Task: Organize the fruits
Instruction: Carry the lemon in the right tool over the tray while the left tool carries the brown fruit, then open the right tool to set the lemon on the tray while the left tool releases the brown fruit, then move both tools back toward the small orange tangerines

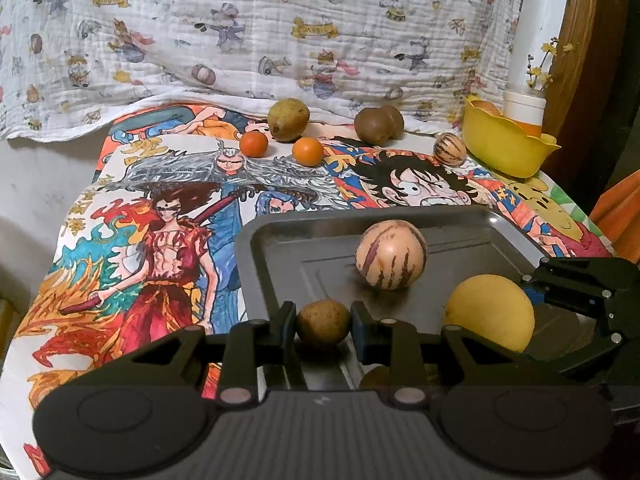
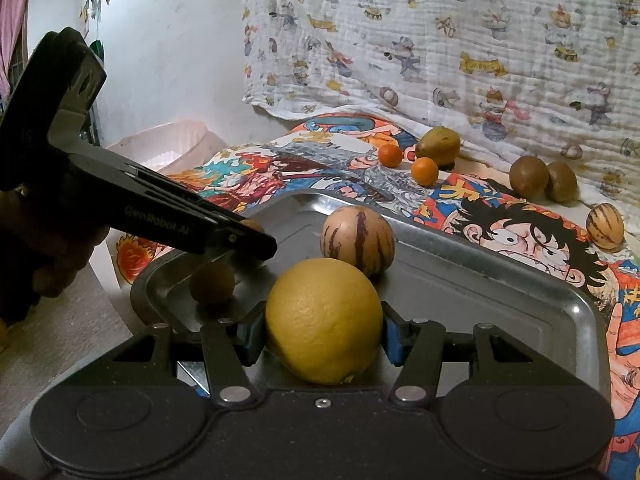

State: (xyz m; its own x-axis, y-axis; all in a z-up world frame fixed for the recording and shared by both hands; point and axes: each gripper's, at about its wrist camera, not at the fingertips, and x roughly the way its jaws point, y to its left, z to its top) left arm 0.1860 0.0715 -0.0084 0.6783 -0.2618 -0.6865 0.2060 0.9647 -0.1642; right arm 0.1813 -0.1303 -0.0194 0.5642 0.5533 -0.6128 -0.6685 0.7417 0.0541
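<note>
My left gripper (image 1: 323,322) is shut on a small brown fruit (image 1: 323,322) just above the near left corner of the metal tray (image 1: 288,248). My right gripper (image 2: 324,330) is shut on a big yellow citrus (image 2: 323,320) over the tray's near side; the citrus also shows in the left wrist view (image 1: 491,310). A striped round melon (image 1: 391,254) rests in the tray. On the cloth beyond lie two small oranges (image 1: 253,144) (image 1: 307,151), a green-brown pear-like fruit (image 1: 288,119), two brown fruits (image 1: 374,126) and a small striped melon (image 1: 450,149).
A yellow bowl (image 1: 504,144) with a white cup behind it stands at the far right. A patterned sheet hangs behind the table. The table's left edge drops off beside a pale plastic bin (image 2: 168,148).
</note>
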